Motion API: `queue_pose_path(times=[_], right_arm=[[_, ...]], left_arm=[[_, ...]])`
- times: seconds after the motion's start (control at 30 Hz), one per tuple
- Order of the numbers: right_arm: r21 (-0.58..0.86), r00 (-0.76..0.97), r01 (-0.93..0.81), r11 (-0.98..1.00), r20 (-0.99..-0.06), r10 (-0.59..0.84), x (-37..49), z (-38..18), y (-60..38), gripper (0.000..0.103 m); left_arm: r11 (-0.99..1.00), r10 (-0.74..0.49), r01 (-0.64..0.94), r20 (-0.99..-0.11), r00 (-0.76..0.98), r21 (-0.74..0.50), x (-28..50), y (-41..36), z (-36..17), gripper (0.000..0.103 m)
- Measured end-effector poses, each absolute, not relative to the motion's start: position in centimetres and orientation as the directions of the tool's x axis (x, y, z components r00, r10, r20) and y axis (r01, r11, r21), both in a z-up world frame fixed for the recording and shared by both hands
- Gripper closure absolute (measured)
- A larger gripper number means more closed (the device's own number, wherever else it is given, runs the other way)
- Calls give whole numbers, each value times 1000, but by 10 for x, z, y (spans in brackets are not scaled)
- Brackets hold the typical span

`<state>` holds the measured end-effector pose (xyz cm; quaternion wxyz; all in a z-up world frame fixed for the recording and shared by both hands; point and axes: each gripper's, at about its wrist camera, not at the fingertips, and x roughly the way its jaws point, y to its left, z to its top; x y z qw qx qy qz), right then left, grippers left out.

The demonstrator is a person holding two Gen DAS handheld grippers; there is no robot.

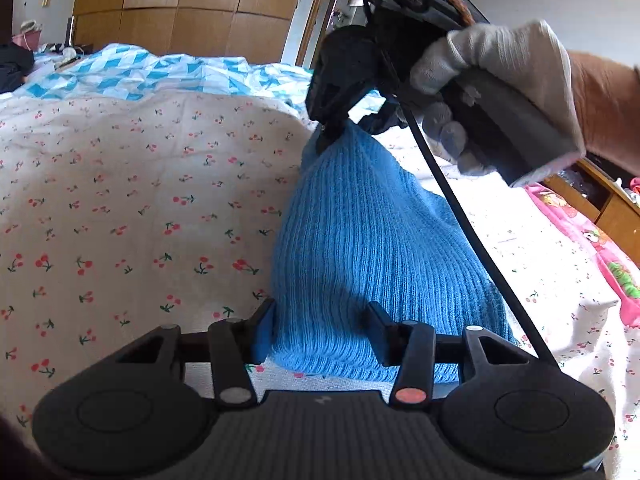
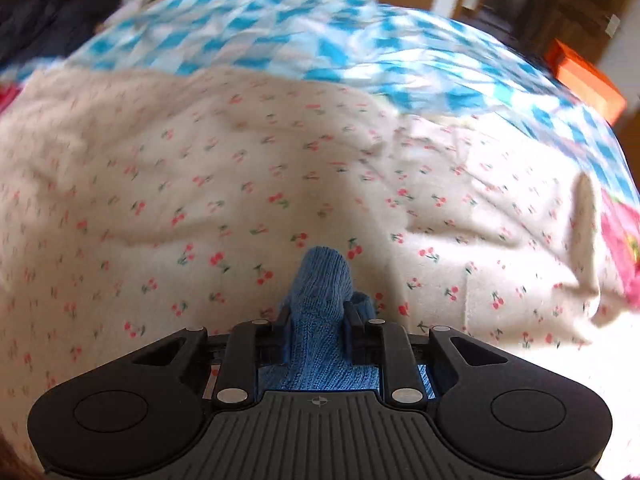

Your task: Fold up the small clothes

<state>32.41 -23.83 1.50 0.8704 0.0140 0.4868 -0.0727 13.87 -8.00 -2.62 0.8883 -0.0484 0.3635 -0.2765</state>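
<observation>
Blue ribbed knit garment [image 1: 360, 240] is stretched between the two grippers above the cherry-print sheet [image 1: 140, 200]. Long axis in the left wrist view runs from bottom centre up and slightly left of vertical toward the top, i.e. from the left gripper [image 1: 324, 332] away to the right gripper [image 1: 324, 136]; the ribs run the same way. The cloth is wide at the near end and narrows to a bunched point at the far end, so it reads as a taper pointing away from the left camera. Left gripper: jaws at medium width, the wide end of the knit sits between them, left pad touching the cloth edge, right finger lying on top of the fabric; a firm pinch isn't clear, so I cannot tell if it's clamped. Right gripper, held by a gloved hand [image 1: 500, 92]: jaws narrow, closed on the bunched tip. Right wrist view confirms it: right gripper [image 2: 316, 320] has the blue knit [image 2: 320, 300] squeezed between both pads, a rolled nub sticking out forward past the fingertips and more fabric filling the gap behind. That view is motion-blurred. Background: blue-and-white checked quilt [image 1: 132, 68] beyond the sheet, wooden wardrobe [image 1: 180, 4] behind. Orange box [image 2: 588, 80] at upper right of the right view, contents not visible.
</observation>
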Motion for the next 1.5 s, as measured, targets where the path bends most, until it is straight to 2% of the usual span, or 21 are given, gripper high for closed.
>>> queue_pose_path(times=[0.07,0.13,0.27,0.33,0.53,0.67,0.8,1.03,1.1,1.17,1.37,1.43,1.5], right_arm=[[9,498,167,986,-864,-77,328,-8,-240,82],[-21,523,126,992,-848,-84,332,-8,-226,72],[33,624,116,993,-780,-47,324,28,-231,71],[69,663,120,990,-748,-28,305,47,-244,66],[110,715,61,992,-699,33,200,52,-265,65],[153,620,186,971,-785,5,163,-8,-290,67],[280,681,249,927,-732,38,140,-13,-314,67],[373,748,295,880,-663,30,120,-11,-334,62],[418,760,324,849,-649,29,118,-13,-342,59],[463,763,353,813,-646,37,117,-20,-350,52],[648,784,332,685,-593,181,118,-43,-362,50],[637,772,328,698,-606,190,126,-47,-359,49],[601,754,317,734,-629,190,134,-51,-355,48]], left_arm=[[852,-510,433,-654,559,-295,144,-80,-35,53],[849,-520,420,-652,551,-322,144,-75,-37,53],[844,-530,409,-653,541,-346,146,-71,-32,53],[844,-531,408,-650,544,-348,146,-68,-29,53],[853,-518,408,-623,586,-326,143,-62,-12,53],[873,-471,418,-656,590,-251,144,-73,-11,53],[881,-433,436,-686,585,-184,141,-79,-12,53],[891,-411,431,-647,642,-139,166,-86,16,53],[889,-418,432,-656,628,-154,179,-89,14,53],[873,-459,435,-677,575,-221,194,-91,6,52],[844,-515,445,-690,509,-301,219,-98,-5,51],[833,-532,454,-687,496,-318,222,-99,-6,50],[826,-537,462,-700,471,-323,227,-102,-12,44]])
